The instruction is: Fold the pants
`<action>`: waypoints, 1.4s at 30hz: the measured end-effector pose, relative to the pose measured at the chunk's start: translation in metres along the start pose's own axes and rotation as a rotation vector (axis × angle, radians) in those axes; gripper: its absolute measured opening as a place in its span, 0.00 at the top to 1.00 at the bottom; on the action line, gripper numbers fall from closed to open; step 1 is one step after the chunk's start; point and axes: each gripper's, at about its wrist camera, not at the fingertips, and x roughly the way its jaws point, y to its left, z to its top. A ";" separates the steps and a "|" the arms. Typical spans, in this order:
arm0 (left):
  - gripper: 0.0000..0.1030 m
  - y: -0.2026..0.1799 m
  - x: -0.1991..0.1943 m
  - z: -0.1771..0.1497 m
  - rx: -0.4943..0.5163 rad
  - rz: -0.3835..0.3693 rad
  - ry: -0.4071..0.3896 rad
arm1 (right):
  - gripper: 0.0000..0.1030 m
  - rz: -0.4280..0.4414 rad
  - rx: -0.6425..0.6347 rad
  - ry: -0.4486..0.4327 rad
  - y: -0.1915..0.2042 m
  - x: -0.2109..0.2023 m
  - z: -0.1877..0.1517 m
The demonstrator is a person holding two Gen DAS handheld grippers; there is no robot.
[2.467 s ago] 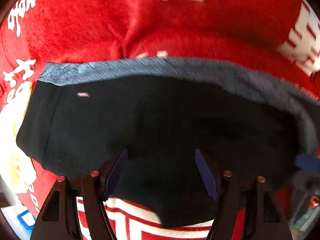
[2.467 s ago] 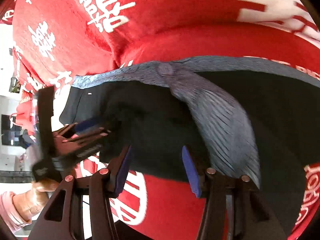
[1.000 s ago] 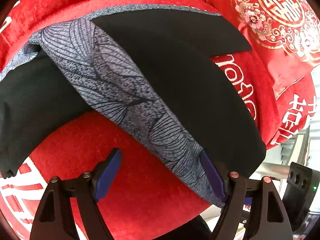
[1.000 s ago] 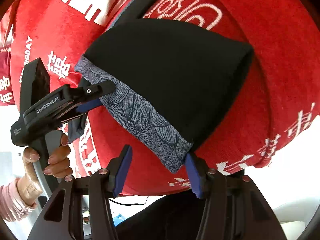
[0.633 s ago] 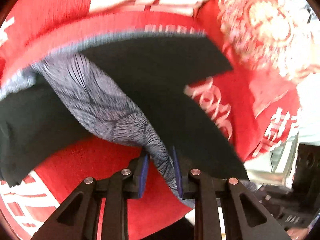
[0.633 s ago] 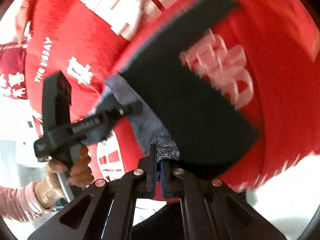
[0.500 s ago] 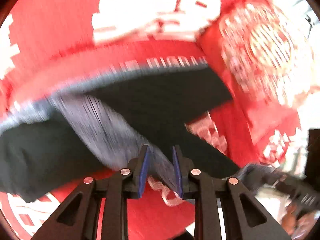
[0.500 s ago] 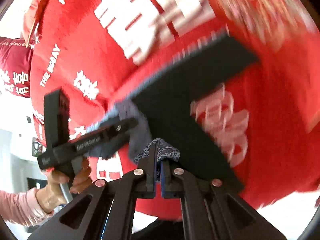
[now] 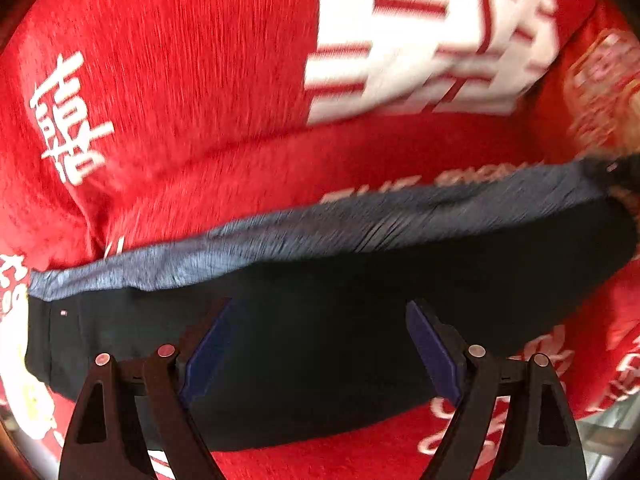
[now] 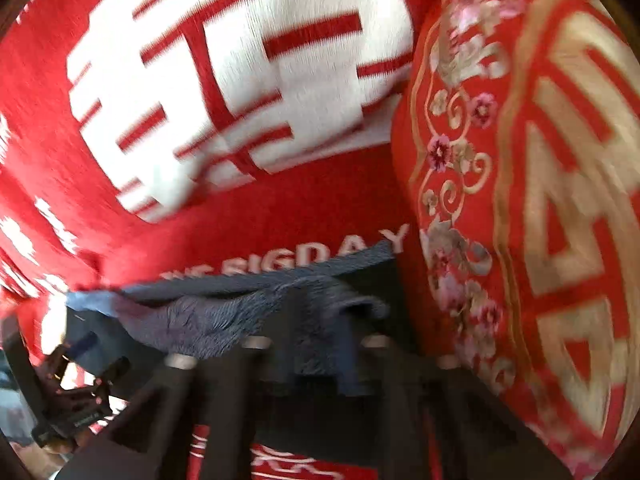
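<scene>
Black pants (image 9: 340, 320) with a grey patterned band (image 9: 320, 236) along their far edge lie folded into a long strip on the red cover. My left gripper (image 9: 316, 344) is open and empty just above the black cloth. In the right wrist view the picture is blurred; the pants (image 10: 224, 320) lie bunched in front of my right gripper (image 10: 316, 356), grey cloth hangs between its blurred fingers, and I cannot tell how the jaws stand. The left gripper also shows in the right wrist view (image 10: 76, 360), at lower left.
A red plush cover (image 9: 200, 80) with white characters spreads under and behind the pants. A red cushion with gold embroidery (image 10: 540, 200) stands right beside the pants' right end.
Both grippers carried the leg end over onto the rest of the pants, so they now lie as one strip. My left gripper has opened and let go of the cloth.
</scene>
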 end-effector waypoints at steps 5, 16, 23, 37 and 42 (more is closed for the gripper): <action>0.16 0.006 0.019 0.002 -0.054 0.039 0.029 | 0.21 -0.062 -0.063 -0.152 0.014 -0.038 -0.007; 0.12 0.003 0.066 0.029 -0.096 0.111 0.023 | 0.53 -0.109 -0.058 0.088 0.001 0.068 -0.022; 0.09 0.015 0.072 0.055 -0.133 0.119 0.019 | 0.53 -0.150 -0.081 0.037 0.008 0.080 0.013; 0.09 0.038 0.041 0.012 -0.114 0.177 0.019 | 0.42 0.086 0.348 0.044 -0.040 0.019 -0.118; 0.09 0.036 0.049 0.004 -0.133 0.185 0.045 | 0.59 0.070 0.498 -0.035 -0.060 0.029 -0.105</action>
